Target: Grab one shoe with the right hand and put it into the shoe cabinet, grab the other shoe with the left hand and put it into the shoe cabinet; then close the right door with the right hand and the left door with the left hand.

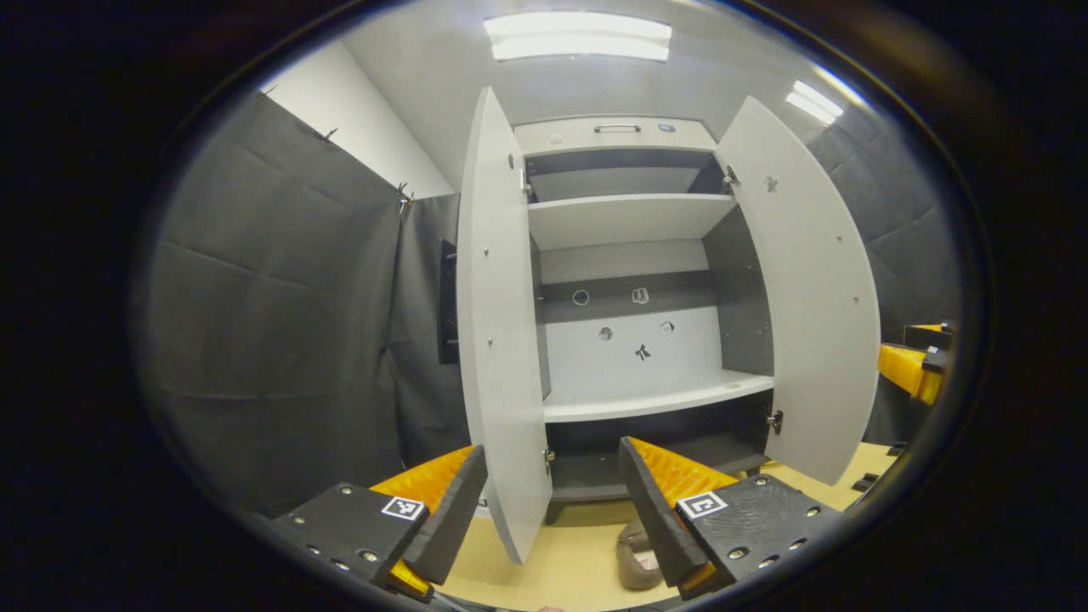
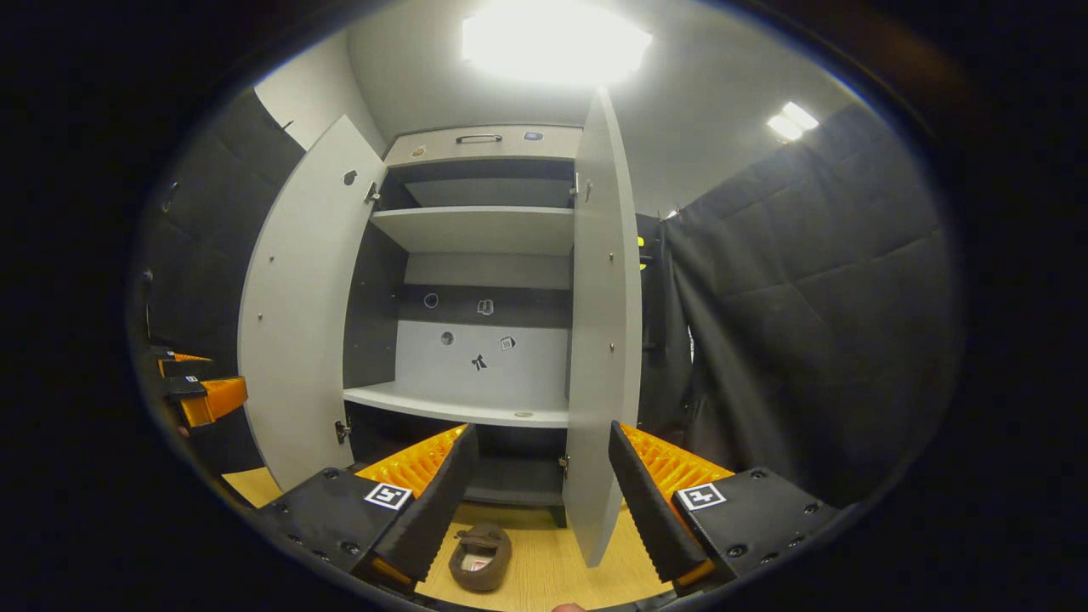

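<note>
— Claw states? Left claw (image 1: 552, 501) is released, fingers spread either side of the left door (image 1: 501, 340) edge, gripping nothing. Right claw (image 2: 537, 501) is released too, empty.

— And the shoes?

— One brown shoe (image 2: 481, 557) lies on the wooden floor (image 2: 552, 569) in front of the shoe cabinet (image 2: 476, 280), between the right claw's fingers in the right gripper view. Both doors stand wide open; the right door (image 2: 605, 340) hangs just beside that shoe. Shelves inside are bare.

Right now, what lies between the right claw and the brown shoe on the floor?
Nothing: in the right gripper view the open right claw hangs above the shoe, with bare wooden floor around it.
</note>
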